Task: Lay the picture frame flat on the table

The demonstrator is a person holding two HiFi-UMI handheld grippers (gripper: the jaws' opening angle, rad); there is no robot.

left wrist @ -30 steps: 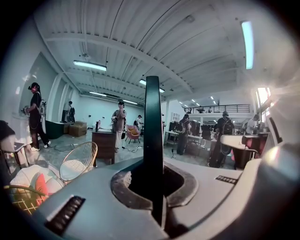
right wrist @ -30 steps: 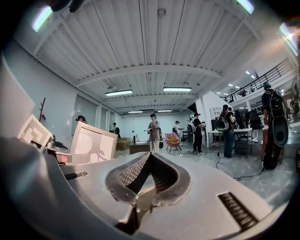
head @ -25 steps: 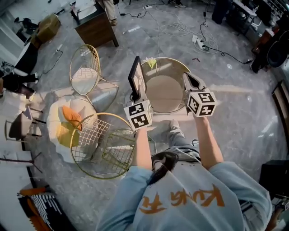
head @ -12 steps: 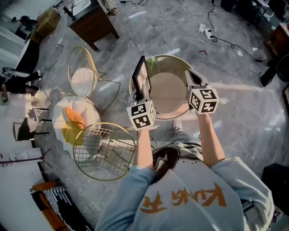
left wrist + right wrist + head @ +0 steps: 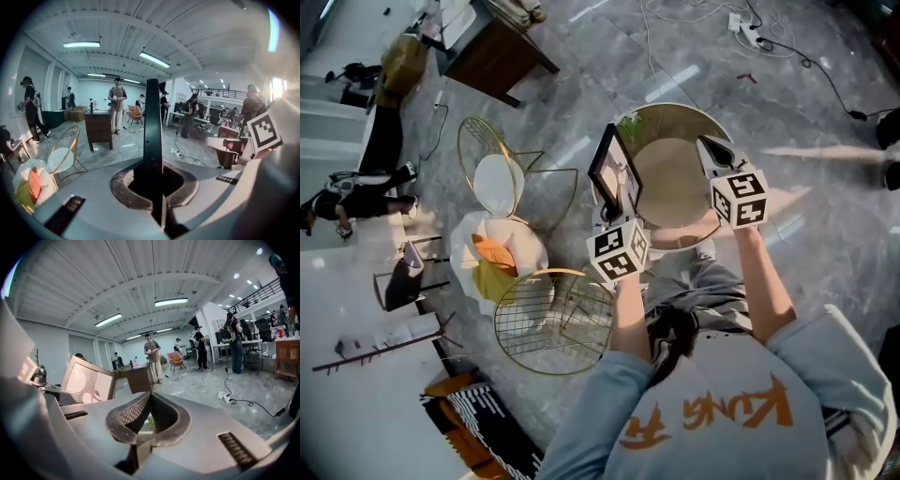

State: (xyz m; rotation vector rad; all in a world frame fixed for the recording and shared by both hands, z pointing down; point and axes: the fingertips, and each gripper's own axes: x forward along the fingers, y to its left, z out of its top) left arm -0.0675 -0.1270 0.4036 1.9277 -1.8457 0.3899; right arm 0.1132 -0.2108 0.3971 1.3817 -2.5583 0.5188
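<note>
As the left tongs [image 5: 617,206], clamping the upright picture frame [image 5: 614,172], and the closed, empty right tongs [image 5: 706,144] descend toward the tabletop [image 5: 670,187], laying-down nears.

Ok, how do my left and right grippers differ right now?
The left gripper is clamped on the picture frame and holds it upright on edge, while the right gripper has its jaws together on nothing. The left gripper is by the round table's left rim, the right gripper toward its right side. Both are shut and point away from the person.
</note>
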